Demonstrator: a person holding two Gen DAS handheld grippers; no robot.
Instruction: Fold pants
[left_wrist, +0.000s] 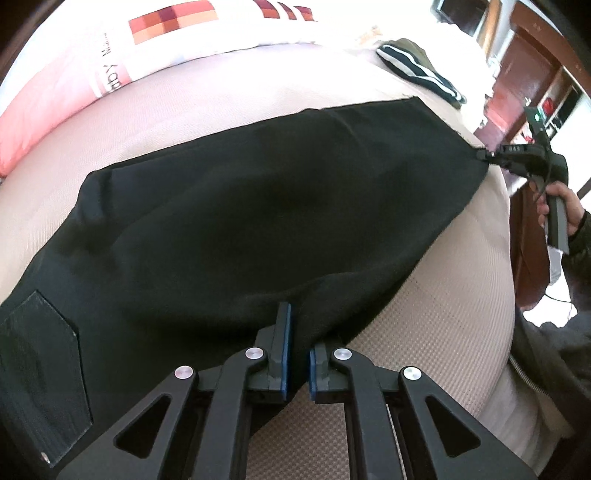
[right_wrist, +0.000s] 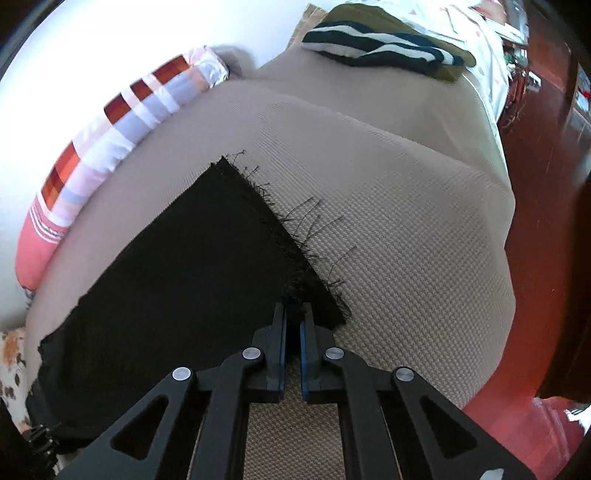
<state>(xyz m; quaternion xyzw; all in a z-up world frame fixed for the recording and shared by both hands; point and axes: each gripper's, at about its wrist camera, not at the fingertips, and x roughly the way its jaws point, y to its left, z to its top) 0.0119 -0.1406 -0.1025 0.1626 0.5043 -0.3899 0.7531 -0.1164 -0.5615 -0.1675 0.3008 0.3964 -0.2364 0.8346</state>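
Black pants (left_wrist: 258, 206) lie spread across a beige mattress (left_wrist: 424, 332). A back pocket (left_wrist: 40, 369) shows at the lower left. My left gripper (left_wrist: 297, 325) is shut on the near edge of the pants. In the right wrist view the frayed leg hem (right_wrist: 280, 236) of the pants (right_wrist: 177, 266) lies on the mattress (right_wrist: 406, 258), and my right gripper (right_wrist: 293, 314) is shut on the hem's near corner. The right gripper also shows in the left wrist view (left_wrist: 484, 153), pinching the far right corner.
A striped pink and orange pillow (left_wrist: 110, 66) lies along the far side, also in the right wrist view (right_wrist: 110, 140). A folded striped garment (right_wrist: 380, 48) on olive cloth sits at the far end. Red floor (right_wrist: 546, 184) lies beyond the mattress's right edge.
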